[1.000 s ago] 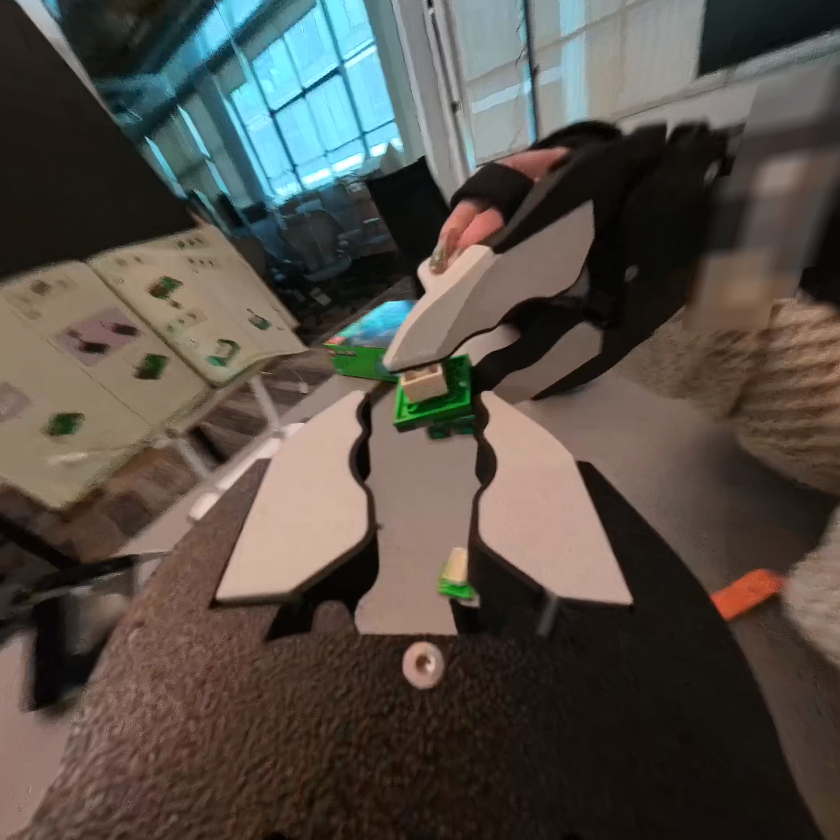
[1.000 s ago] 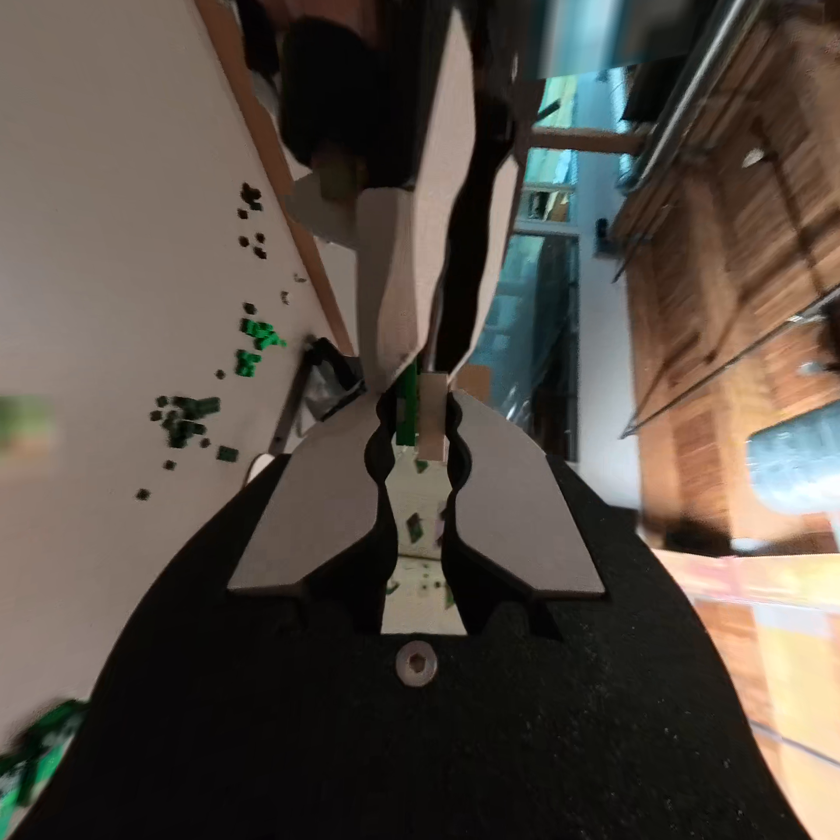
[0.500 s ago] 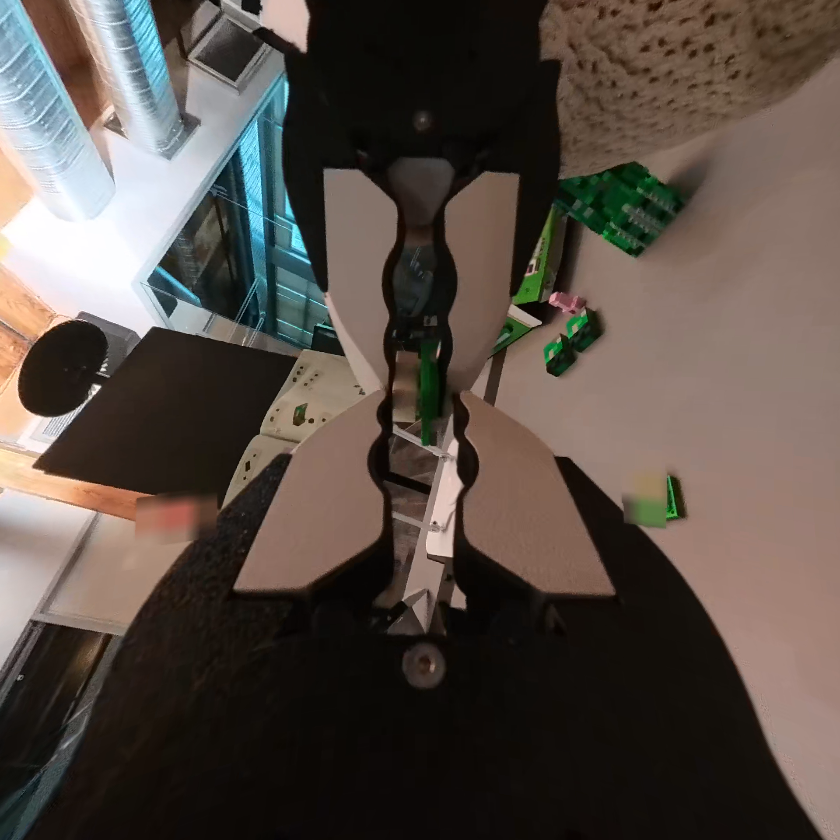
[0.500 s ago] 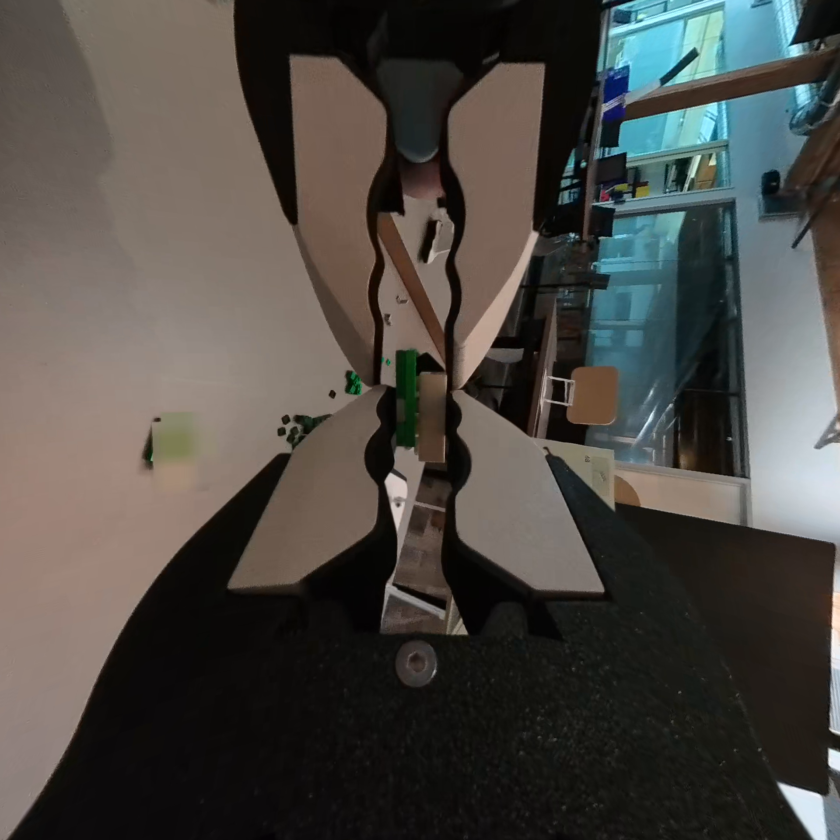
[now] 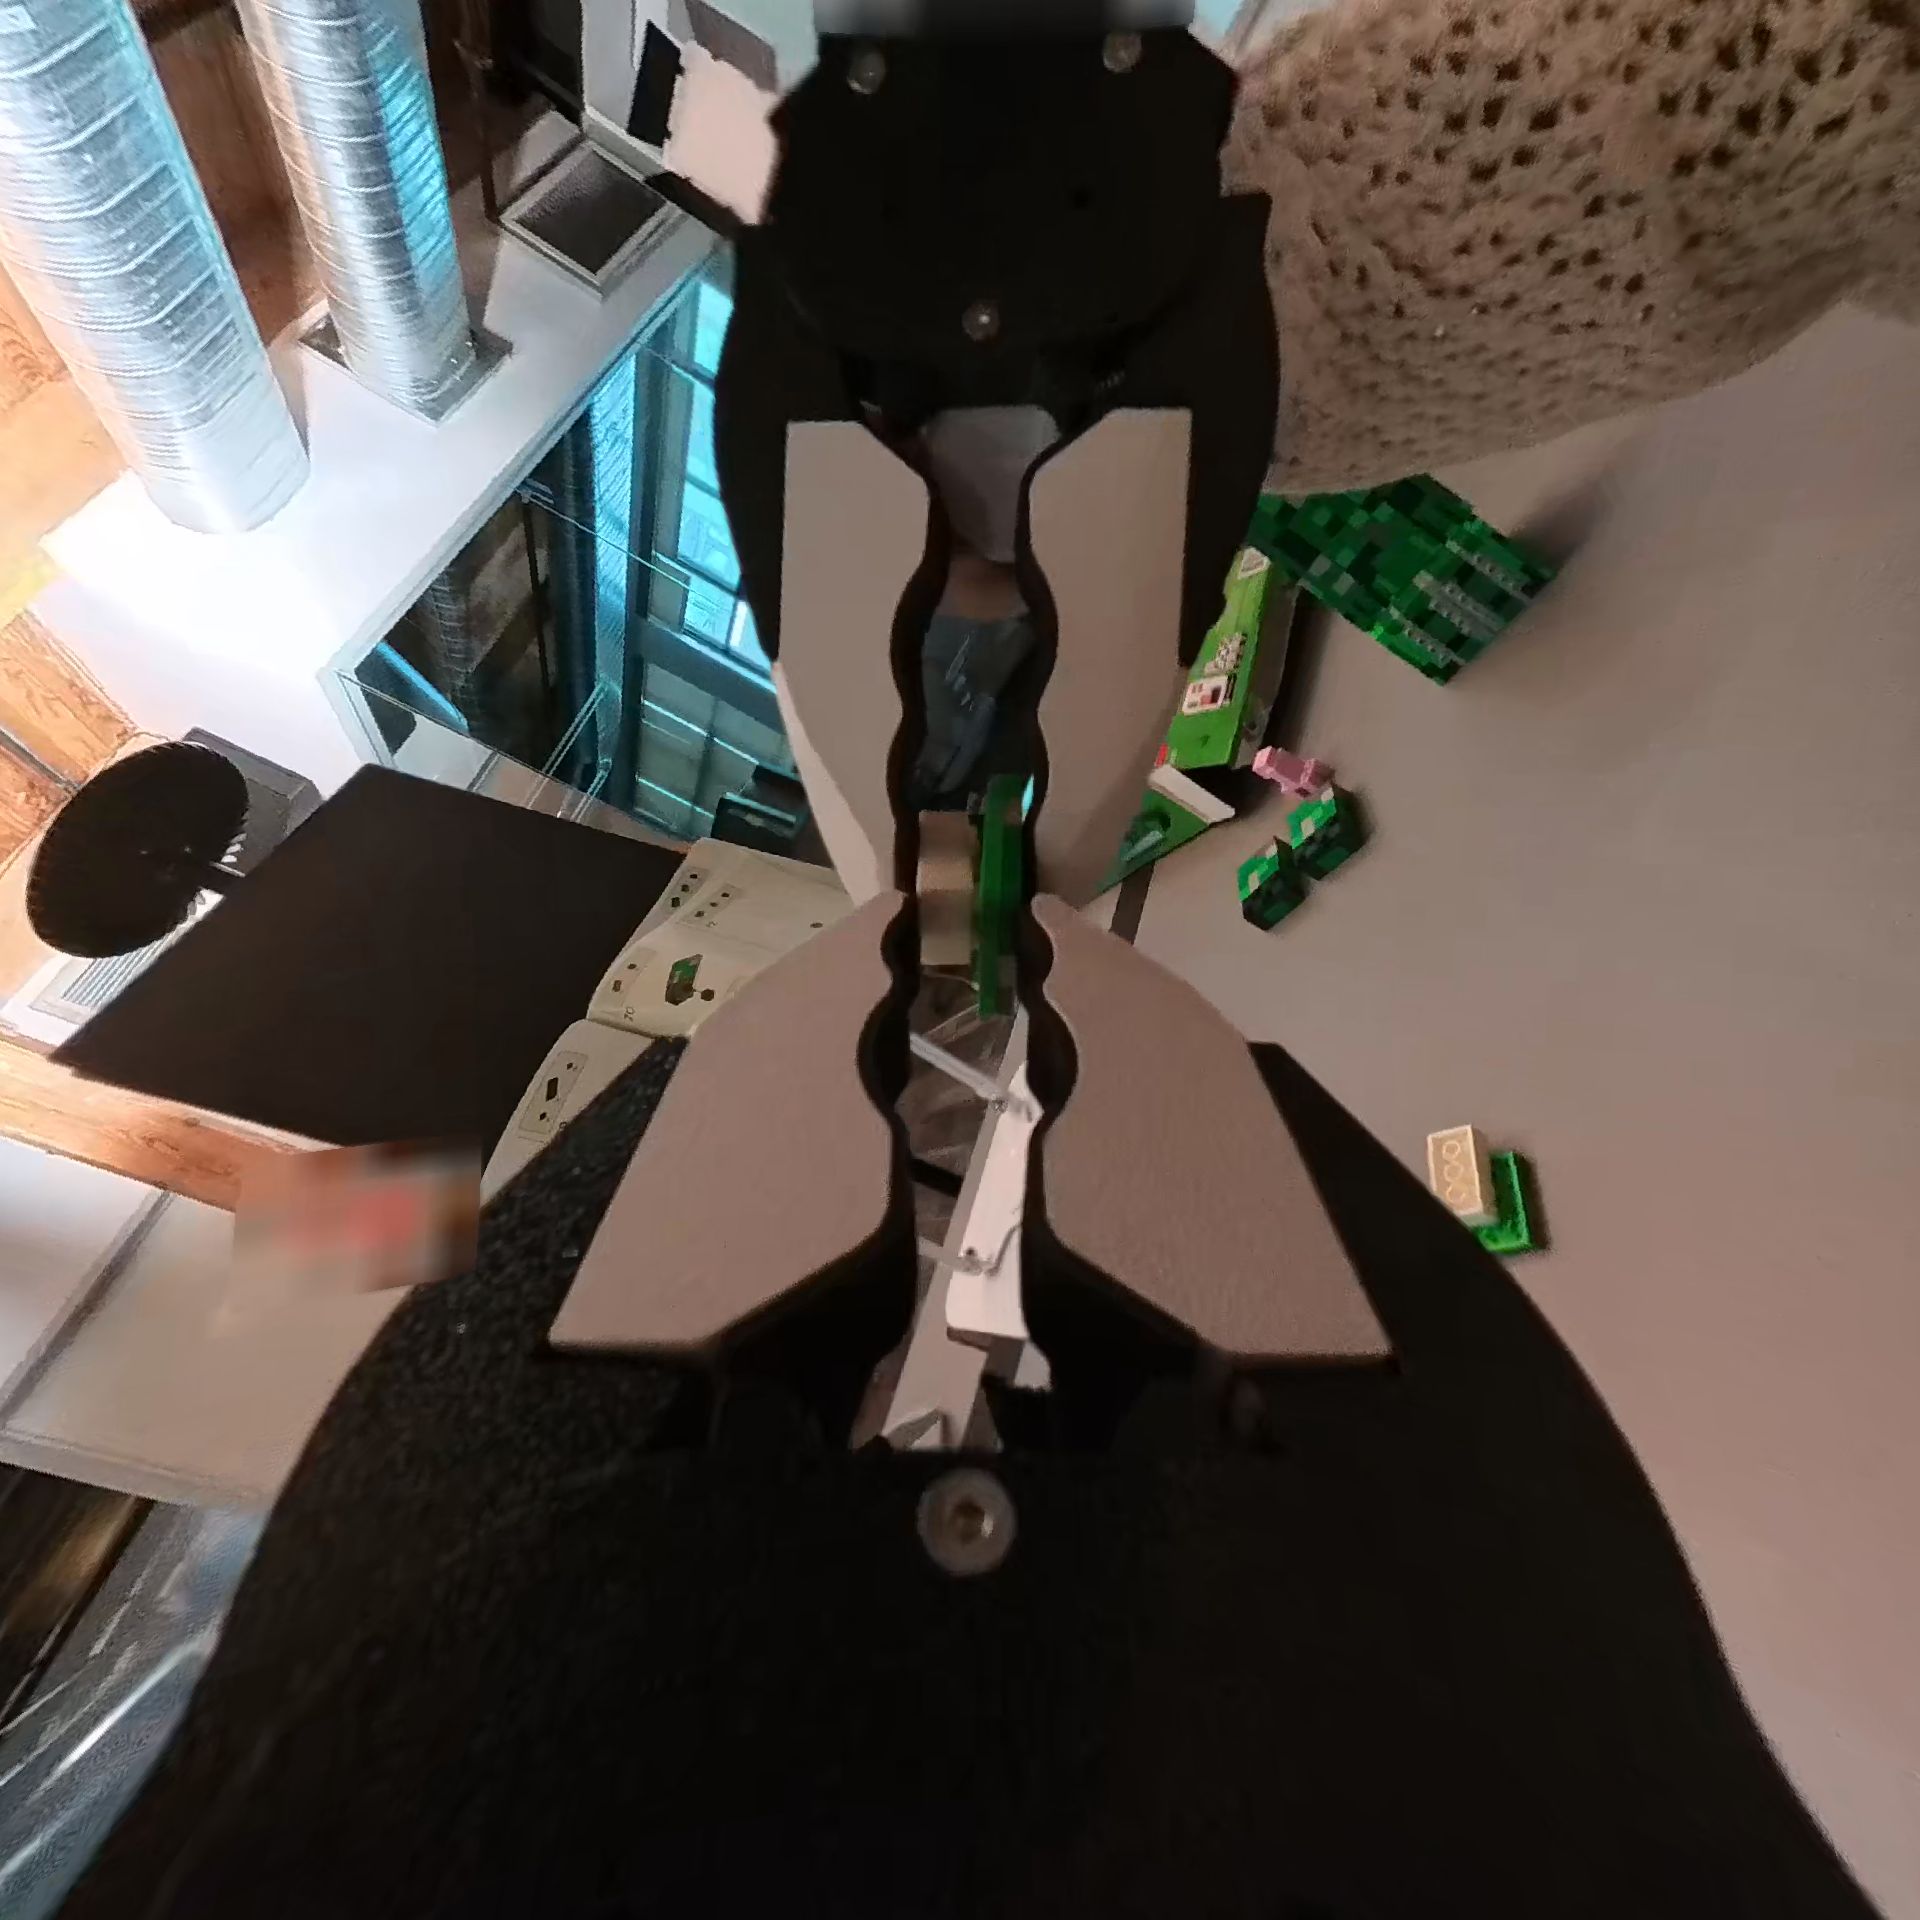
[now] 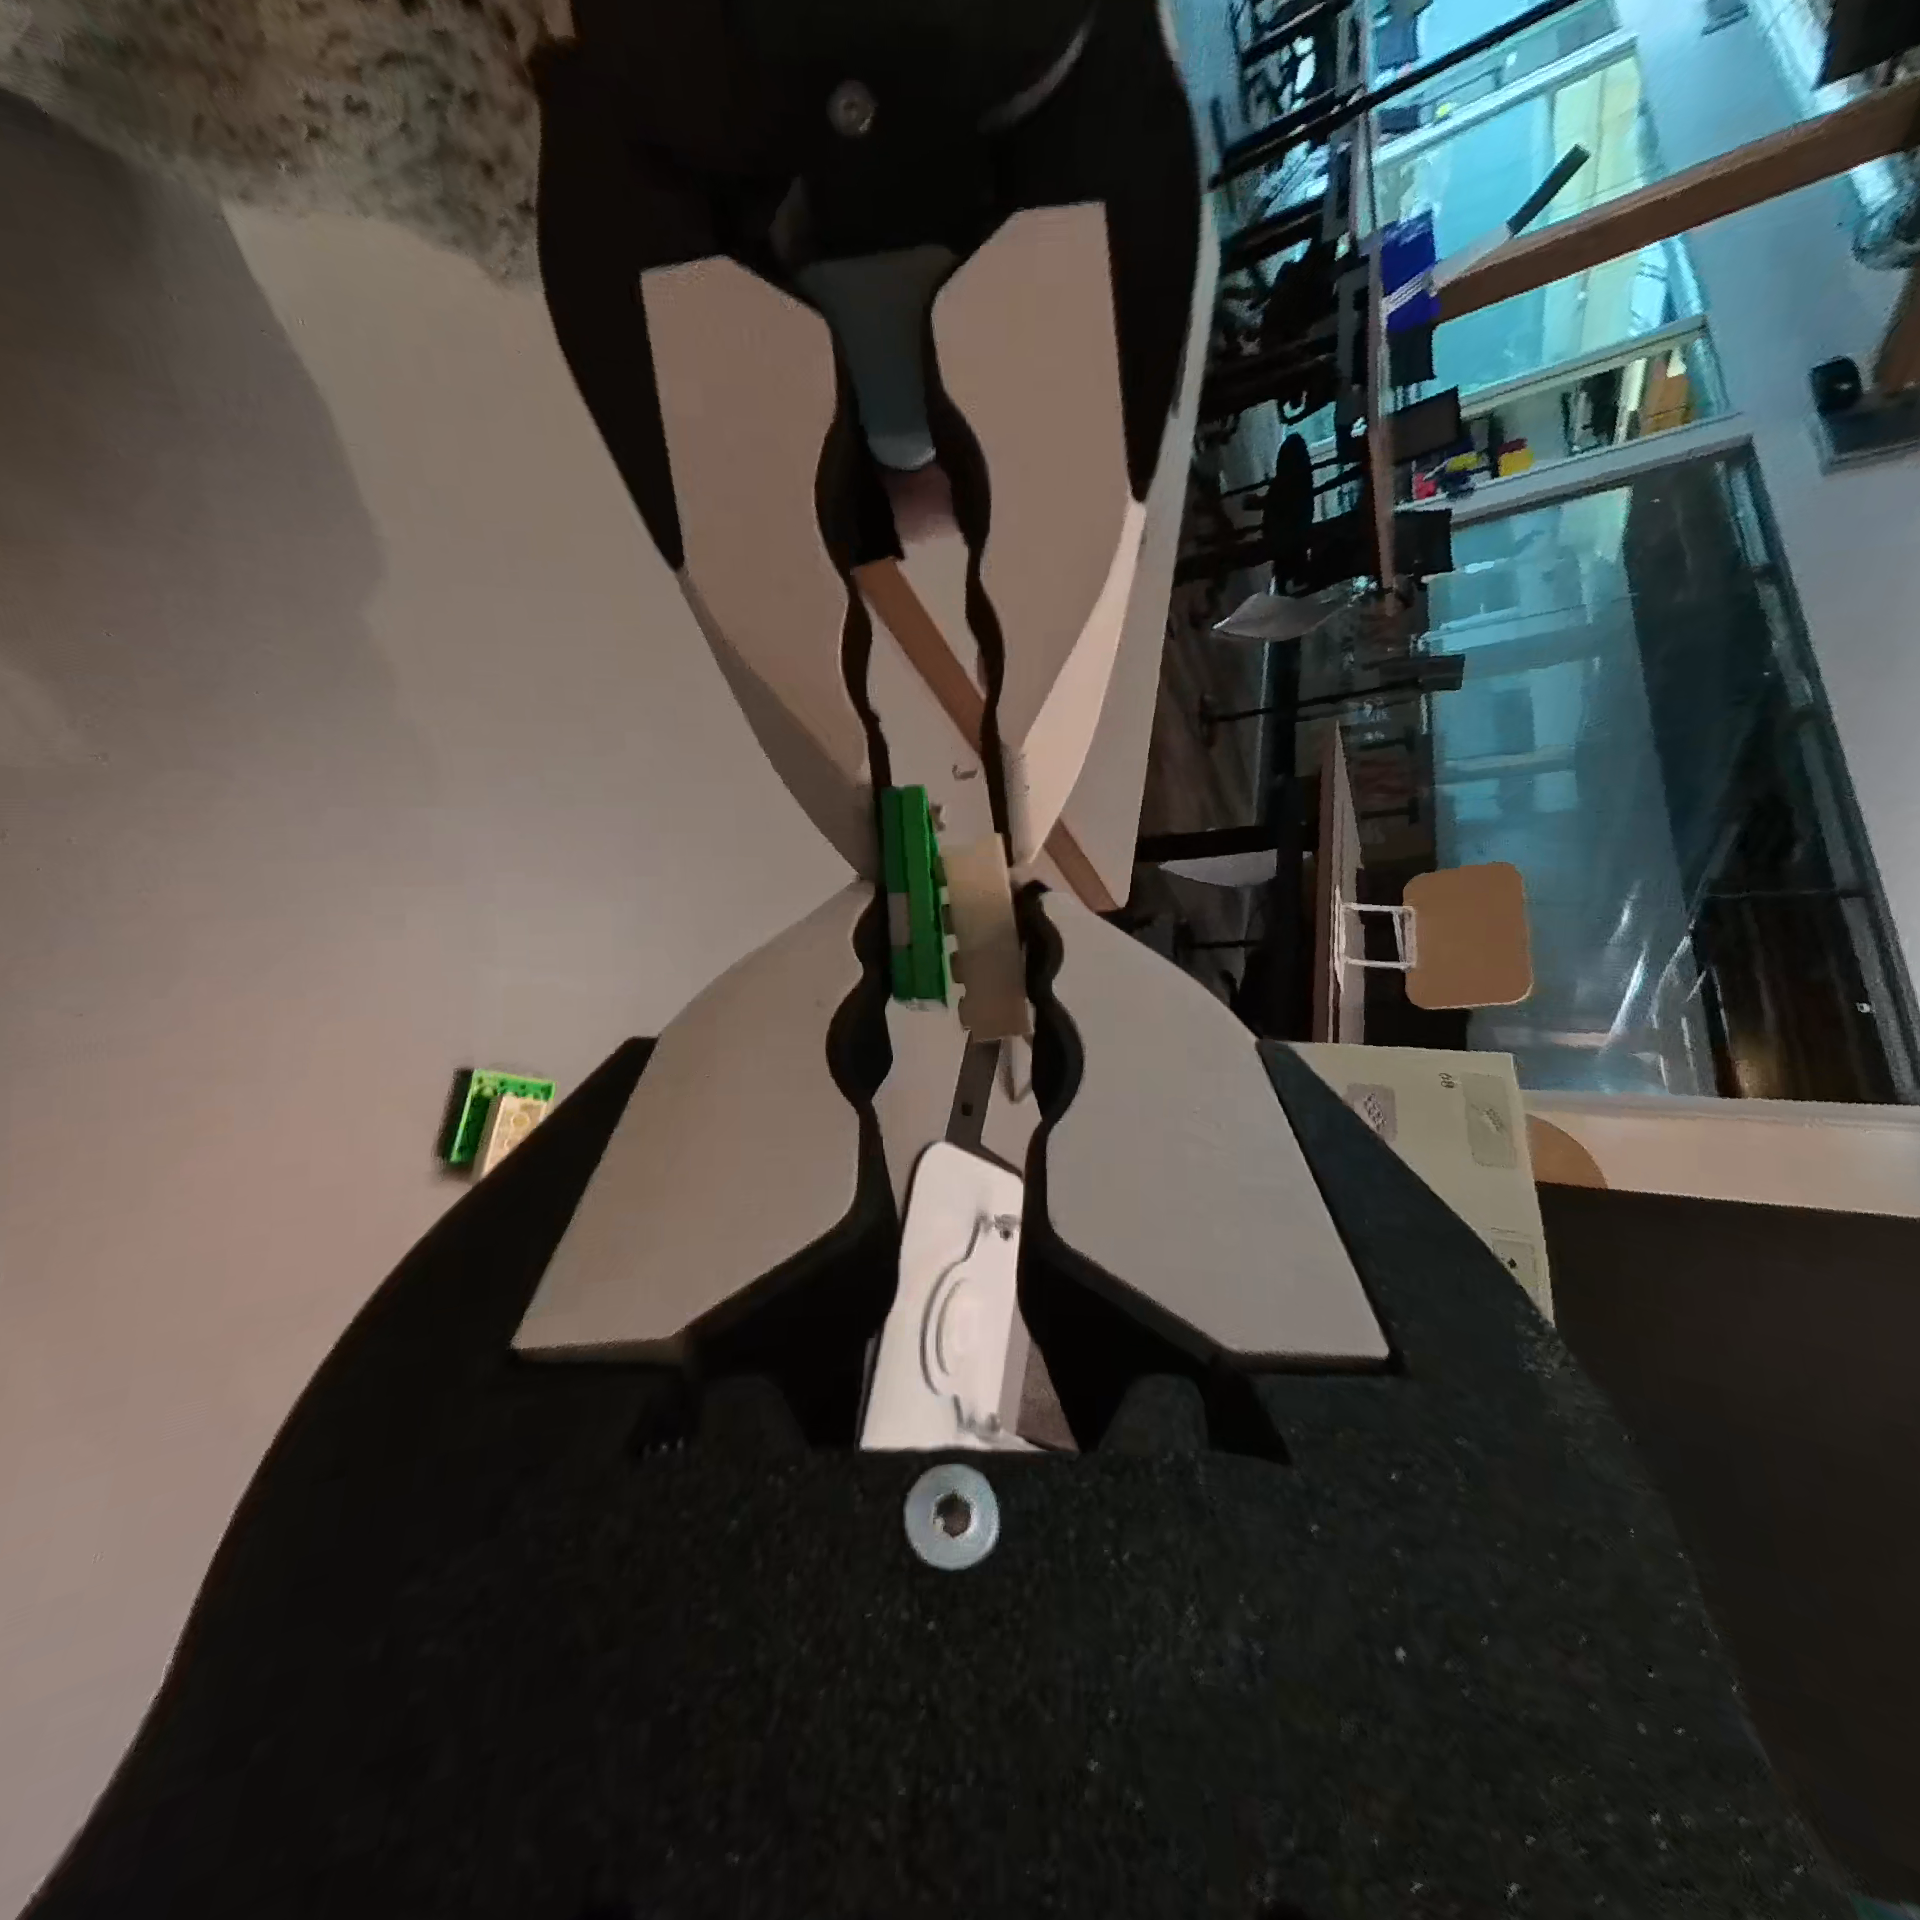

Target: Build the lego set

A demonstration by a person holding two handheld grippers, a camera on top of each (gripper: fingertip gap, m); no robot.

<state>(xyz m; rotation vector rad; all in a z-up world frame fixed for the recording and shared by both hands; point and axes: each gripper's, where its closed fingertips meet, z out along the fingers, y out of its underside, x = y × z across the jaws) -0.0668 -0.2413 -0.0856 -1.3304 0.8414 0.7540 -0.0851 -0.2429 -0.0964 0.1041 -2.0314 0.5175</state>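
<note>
We see two grippers meeting tip to tip in mid-air, both clamped on one small lego piece. The piece is a thin green plate with a tan brick stuck to one face. Its long axis runs along the fingers of both grippers (seen edge-on in each wrist view).

In the left view, the left gripper pinches the piece from below while the right gripper reaches down from the top of the frame. Here the tan brick sits to the left of the plate.

In the right view, the right gripper holds the piece with the plate on the left and the brick on the right; the left gripper comes from above.

Right of the piece in the left view, on a grey table, lie a green build, a green box, small green blocks and a tan-and-green piece. A booklet stands to the piece's left.
</note>
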